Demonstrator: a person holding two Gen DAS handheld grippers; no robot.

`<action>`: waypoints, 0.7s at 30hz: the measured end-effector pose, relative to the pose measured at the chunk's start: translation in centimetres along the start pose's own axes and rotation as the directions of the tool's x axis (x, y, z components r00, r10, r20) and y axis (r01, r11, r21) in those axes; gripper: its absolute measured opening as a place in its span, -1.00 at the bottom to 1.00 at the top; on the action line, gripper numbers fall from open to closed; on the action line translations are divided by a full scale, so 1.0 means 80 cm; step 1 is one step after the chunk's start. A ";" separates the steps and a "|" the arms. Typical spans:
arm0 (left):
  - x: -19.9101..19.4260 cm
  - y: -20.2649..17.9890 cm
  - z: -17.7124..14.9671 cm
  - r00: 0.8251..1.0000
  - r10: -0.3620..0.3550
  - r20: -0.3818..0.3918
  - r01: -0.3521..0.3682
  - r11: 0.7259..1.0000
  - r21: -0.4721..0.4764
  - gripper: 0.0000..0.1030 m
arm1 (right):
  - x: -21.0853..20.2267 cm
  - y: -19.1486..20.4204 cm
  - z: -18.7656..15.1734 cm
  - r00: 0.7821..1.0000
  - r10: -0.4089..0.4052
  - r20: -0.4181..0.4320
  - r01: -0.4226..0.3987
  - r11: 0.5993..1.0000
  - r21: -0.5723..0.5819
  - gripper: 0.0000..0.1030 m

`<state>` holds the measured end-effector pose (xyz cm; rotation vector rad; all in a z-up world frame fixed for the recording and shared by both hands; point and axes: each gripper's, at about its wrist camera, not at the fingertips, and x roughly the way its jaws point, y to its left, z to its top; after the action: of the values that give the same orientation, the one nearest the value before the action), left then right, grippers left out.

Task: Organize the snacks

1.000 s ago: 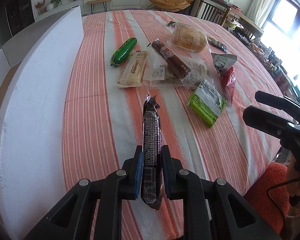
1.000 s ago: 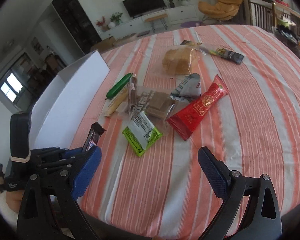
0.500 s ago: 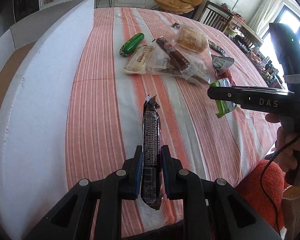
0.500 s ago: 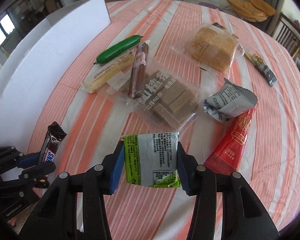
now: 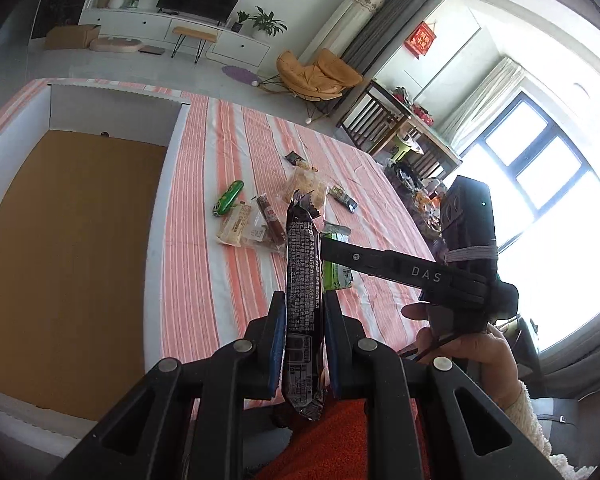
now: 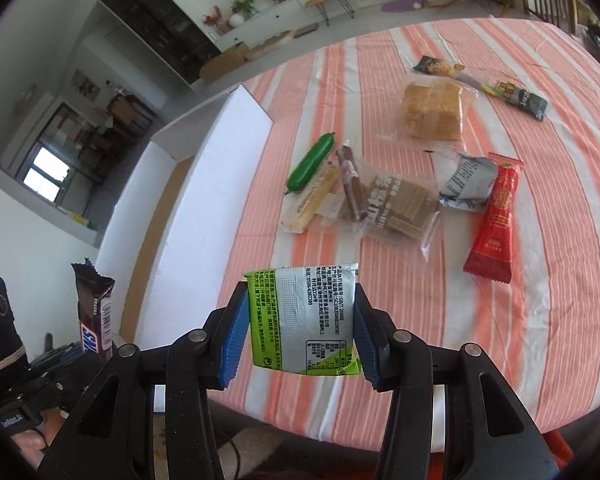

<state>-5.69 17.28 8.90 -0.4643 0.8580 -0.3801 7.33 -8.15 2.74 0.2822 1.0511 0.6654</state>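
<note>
Now that right hand-held gripper (image 6: 300,330) pinches green packet (image 6: 303,316) and lifts it off counter (image 6: 540,320), both carry snacks. Left hand-held gripper (image 5: 303,332) pinches chocolate bar (image 5: 302,280), raised near white box (image 5: 60,240) at counter's left edge. Box next.

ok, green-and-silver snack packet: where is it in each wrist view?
Left wrist: green-and-silver packet sits right of centre, mostly hidden behind the chocolate bar and the right gripper's finger.
Right wrist: bottom centre, clamped in the right gripper, lifted off the table.
Shared landmark: the green cucumber-shaped snack, beside the white box.
</note>
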 end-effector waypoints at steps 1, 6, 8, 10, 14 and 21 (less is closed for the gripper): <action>-0.022 0.009 0.005 1.000 0.017 0.018 -0.017 1.000 -0.015 -0.66 | 0.000 0.026 0.005 0.999 0.050 0.007 -0.049 0.998 -0.026 -0.02; -0.103 0.067 0.009 0.982 0.168 0.083 -0.157 0.980 -0.120 -0.66 | 0.027 0.153 0.009 0.975 0.220 -0.026 -0.221 0.964 -0.149 -0.01; -0.118 0.092 0.002 0.964 0.249 0.096 -0.233 0.960 -0.155 -0.66 | 0.054 0.182 0.007 0.969 0.238 -0.060 -0.245 0.954 -0.173 -0.01; -0.117 0.121 -0.008 0.942 0.322 0.092 -0.300 0.934 -0.193 -0.65 | 0.083 0.197 0.002 0.967 0.238 -0.087 -0.251 0.950 -0.186 0.05; -0.079 0.166 -0.023 0.886 0.461 0.055 -0.444 0.876 -0.190 -0.46 | 0.120 0.192 -0.004 0.978 0.180 -0.101 -0.196 0.965 -0.177 0.59; -0.034 0.173 -0.053 0.778 0.587 0.224 -0.574 0.809 -0.126 0.51 | 0.080 0.094 -0.023 0.992 -0.040 0.120 0.053 0.992 -0.111 0.58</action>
<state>-8.85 29.20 0.87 -0.2626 0.7171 0.2760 5.01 1.45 1.21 0.1948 0.9012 0.6562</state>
